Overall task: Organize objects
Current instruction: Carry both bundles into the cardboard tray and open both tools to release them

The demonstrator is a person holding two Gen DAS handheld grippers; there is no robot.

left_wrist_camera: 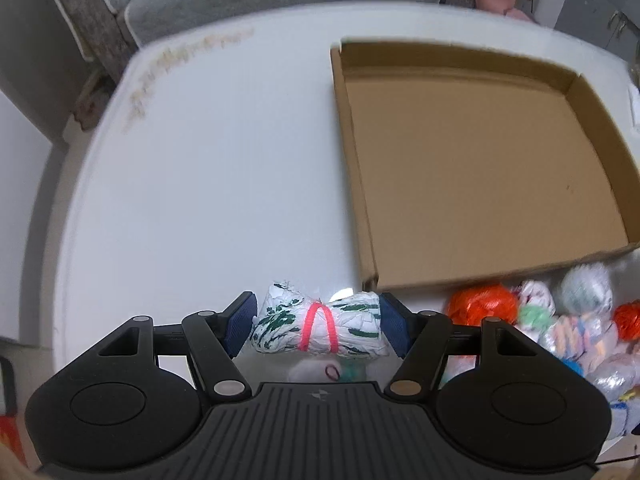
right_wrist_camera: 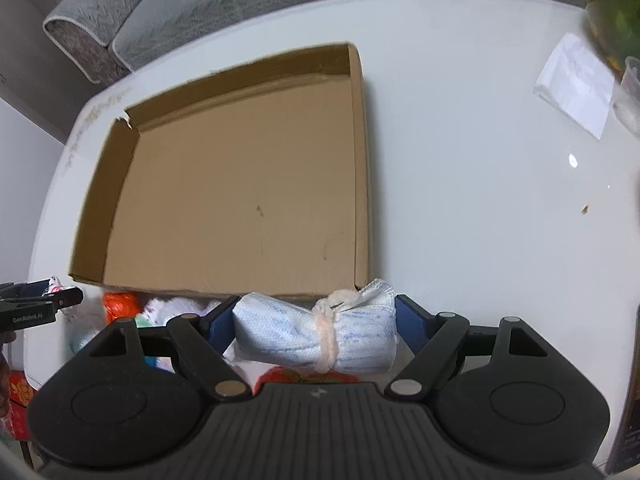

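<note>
Altogether two held bundles (left_wrist_camera: 320, 330) (right_wrist_camera: 316, 338), one box (left_wrist_camera: 472, 160).

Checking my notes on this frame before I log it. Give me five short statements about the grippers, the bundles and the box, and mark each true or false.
1. The left gripper is shut on a white and green bundle tied with a pink band. True.
2. The cardboard box already holds several bundles. False: nothing lies in it.
3. The right gripper is shut on a pale blue bundle tied with a cream band. True.
4. The pile of loose bundles lies beyond the far side of the box. False: it lies at the near side, by the grippers.
5. The box stands on a dark wooden table. False: the table is white.
</note>
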